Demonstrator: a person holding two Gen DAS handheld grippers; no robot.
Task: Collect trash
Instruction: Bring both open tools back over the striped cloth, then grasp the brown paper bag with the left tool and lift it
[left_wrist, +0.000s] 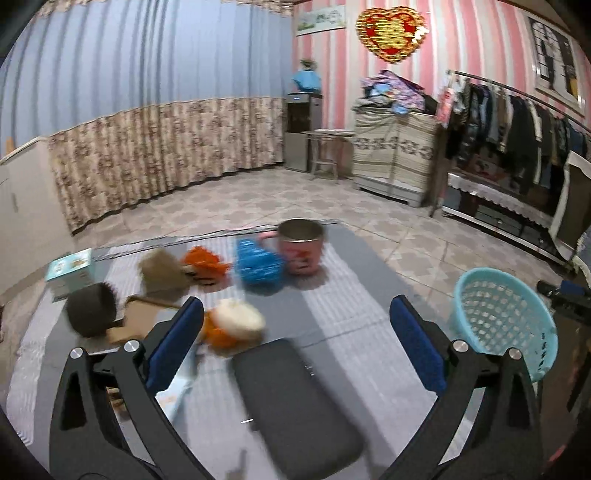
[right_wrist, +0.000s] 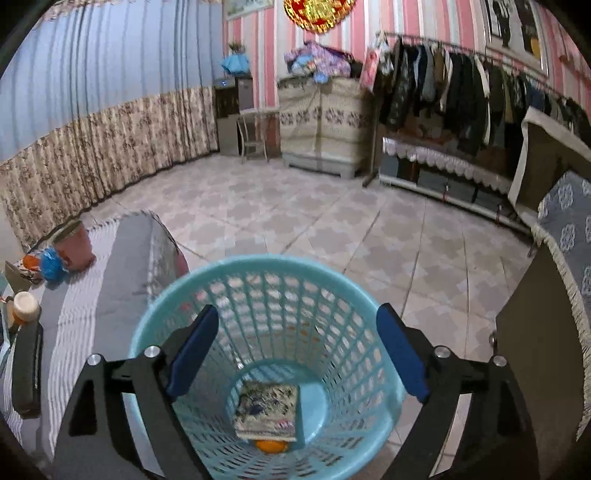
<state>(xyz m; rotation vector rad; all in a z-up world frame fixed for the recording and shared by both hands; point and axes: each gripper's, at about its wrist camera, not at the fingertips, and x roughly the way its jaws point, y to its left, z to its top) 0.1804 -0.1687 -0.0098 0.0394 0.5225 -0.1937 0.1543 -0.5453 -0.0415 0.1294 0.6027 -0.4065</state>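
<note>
The right gripper (right_wrist: 297, 352) hangs above the turquoise basket (right_wrist: 177, 306), jaws wide and empty; one printed packet (right_wrist: 266, 410) and one orange piece (right_wrist: 271, 445) lie on the basket's bottom, directly below; the left gripper (left_wrist: 295, 341), jaws spread and empty, hovers over the striped mat (left_wrist: 343, 310); one dark flat case (left_wrist: 295, 402) lies between its fingers; near the mat's far edge stand one pink cup (left_wrist: 302, 248), one blue wad (left_wrist: 258, 266), one orange wad (left_wrist: 203, 261).
</note>
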